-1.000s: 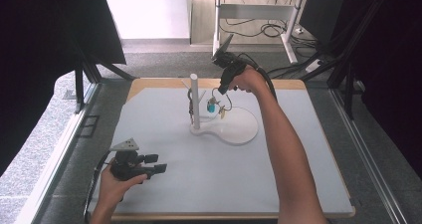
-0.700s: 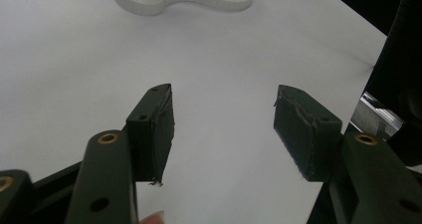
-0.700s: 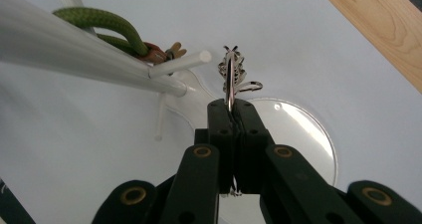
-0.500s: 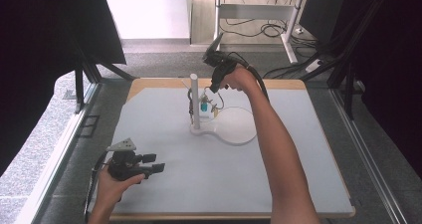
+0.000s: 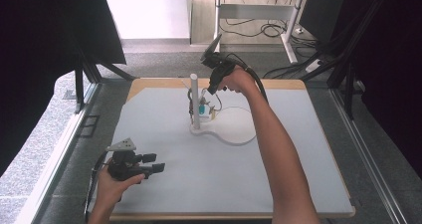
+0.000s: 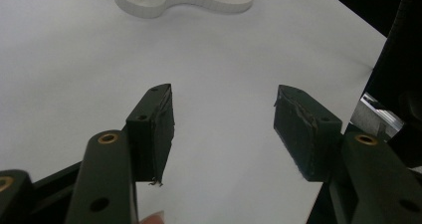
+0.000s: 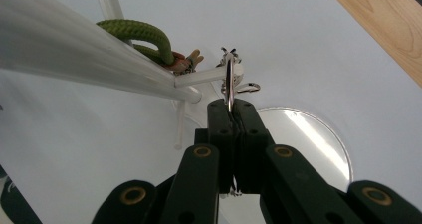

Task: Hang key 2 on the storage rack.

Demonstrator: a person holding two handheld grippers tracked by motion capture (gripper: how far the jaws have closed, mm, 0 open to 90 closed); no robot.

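Right tool (image 7: 230, 107) pinching a metal ring (image 7: 229, 79) at the stand's peg (image 7: 206, 77) (12 o'clock), for hanging; left tool (image 6: 224, 122) spread, idle on desk (image 5: 278, 174)

Daylight comes in from the far side of the room, where the floor past the table (image 5: 318, 184) is washed out almost white. Dark curtains at both sides leave the edges dim. The white mat is evenly lit, with soft, faint shadows. In the left gripper view the jaws are sharp and the mat beyond them glares pale. In the right gripper view the metal ring (image 7: 229, 82) above the closed jaws is crisp, and the white post (image 7: 89, 59) up-left of them is blurred, with a bright streak on the base right of the jaws.
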